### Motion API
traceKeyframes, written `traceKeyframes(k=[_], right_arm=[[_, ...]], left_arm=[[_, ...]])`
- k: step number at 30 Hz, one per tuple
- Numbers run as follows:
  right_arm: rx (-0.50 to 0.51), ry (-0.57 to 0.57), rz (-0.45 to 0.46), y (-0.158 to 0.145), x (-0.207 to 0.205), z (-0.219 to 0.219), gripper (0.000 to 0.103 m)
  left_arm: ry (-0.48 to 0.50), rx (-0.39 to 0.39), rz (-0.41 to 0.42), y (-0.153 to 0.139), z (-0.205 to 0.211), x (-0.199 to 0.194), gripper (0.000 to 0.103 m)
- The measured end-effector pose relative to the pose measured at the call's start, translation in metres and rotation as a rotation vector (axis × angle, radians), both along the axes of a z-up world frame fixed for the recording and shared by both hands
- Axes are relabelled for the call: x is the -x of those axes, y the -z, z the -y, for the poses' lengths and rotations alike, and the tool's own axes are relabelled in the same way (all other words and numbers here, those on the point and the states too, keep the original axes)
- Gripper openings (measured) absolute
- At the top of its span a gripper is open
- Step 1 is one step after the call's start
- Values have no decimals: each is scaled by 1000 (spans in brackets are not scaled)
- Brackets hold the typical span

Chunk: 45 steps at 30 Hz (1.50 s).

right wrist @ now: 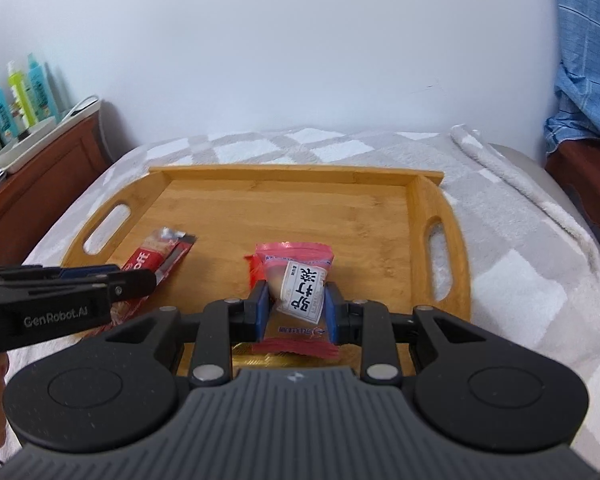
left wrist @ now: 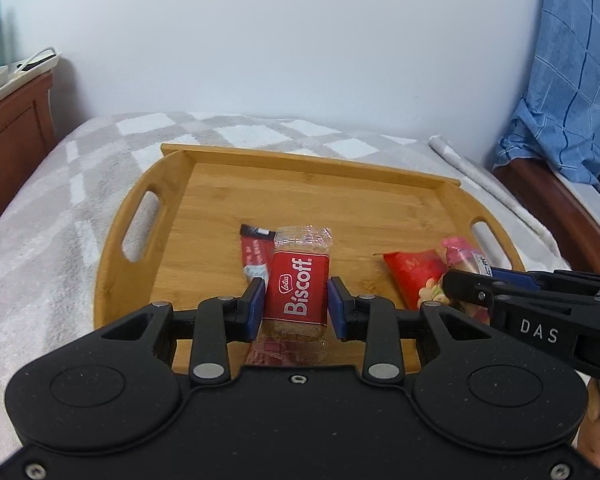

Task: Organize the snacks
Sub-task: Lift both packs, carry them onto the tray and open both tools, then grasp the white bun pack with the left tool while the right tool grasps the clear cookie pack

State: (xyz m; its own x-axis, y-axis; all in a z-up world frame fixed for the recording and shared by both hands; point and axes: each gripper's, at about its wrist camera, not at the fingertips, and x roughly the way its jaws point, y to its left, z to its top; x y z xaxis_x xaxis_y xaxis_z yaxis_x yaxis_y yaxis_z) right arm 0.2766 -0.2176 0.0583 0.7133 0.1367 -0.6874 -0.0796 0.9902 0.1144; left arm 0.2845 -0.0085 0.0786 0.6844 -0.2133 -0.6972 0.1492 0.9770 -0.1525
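- Snacks were observed in and above a rectangular bamboo serving tray (left wrist: 172, 184) with a cut-out handle at each end; the tray lay on a bed covered by a grey-and-white checked fleece blanket (left wrist: 60, 208).
- Left hand-held gripper (left wrist: 296, 306): its jaws stood narrow, the blue pads pressed on either side of a red Lotus Biscoff biscuit in a clear wrapper (left wrist: 298, 284). The biscuit was held lengthwise over the near part of the tray.
- A dark red stick sachet (left wrist: 254, 252) lay on the tray floor just behind and to the left of the held biscuit, partly hidden by it.
- Right hand-held gripper (right wrist: 296, 308): its jaws also stood narrow, closed on a pink-edged clear snack packet bearing a white label with black characters (right wrist: 300, 288). The packet was held above the near right part of the tray.
- A red foil snack packet (left wrist: 414, 276) lay on the tray under the right hand-held gripper; in the right wrist view only its edge showed behind the held packet.
- The two hand-held grippers were side by side, near each other, both angled down toward the tray.
- A rolled white towel (right wrist: 512, 184) lay on the blanket to the right of the tray, apart from it.
- A blue checked cloth (left wrist: 572, 80) hung at the far right.
- Brown wooden furniture (right wrist: 52, 168) at the left carried a white tray of bottles (right wrist: 32, 92).
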Motion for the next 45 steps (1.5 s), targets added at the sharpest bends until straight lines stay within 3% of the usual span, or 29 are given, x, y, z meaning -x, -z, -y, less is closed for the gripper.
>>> traceKeyframes(k=[10,15,17,21,24,32,34,40,45], right_arm=[[11,51,-57,8,-16,21,33],[5,62,-97,18,-20,25,34],[5,58,-103,21,-20,25,37],[9,40,-92,22,-17,22,54],[4,30,-77,19,-13,20,61],[44,-35,-1,-3,13,8,76],[43,-56,20,-10,24,6,82],[38,-93,68,-25,58,3,89],[-3,-92,95,-34,87,4,92]], left_arm=[[28,-69,-15,6,17,-10,31],[37,-51,-19,6,20,-11,31],[50,-45,-17,6,21,-10,31],[55,-55,-18,7,23,-10,32],[28,-57,-32,6,21,-10,41],[15,-73,40,-14,12,15,72],[15,-91,64,-20,9,26,75],[12,-101,87,-28,-2,65,84],[29,-99,94,-28,-9,107,85]])
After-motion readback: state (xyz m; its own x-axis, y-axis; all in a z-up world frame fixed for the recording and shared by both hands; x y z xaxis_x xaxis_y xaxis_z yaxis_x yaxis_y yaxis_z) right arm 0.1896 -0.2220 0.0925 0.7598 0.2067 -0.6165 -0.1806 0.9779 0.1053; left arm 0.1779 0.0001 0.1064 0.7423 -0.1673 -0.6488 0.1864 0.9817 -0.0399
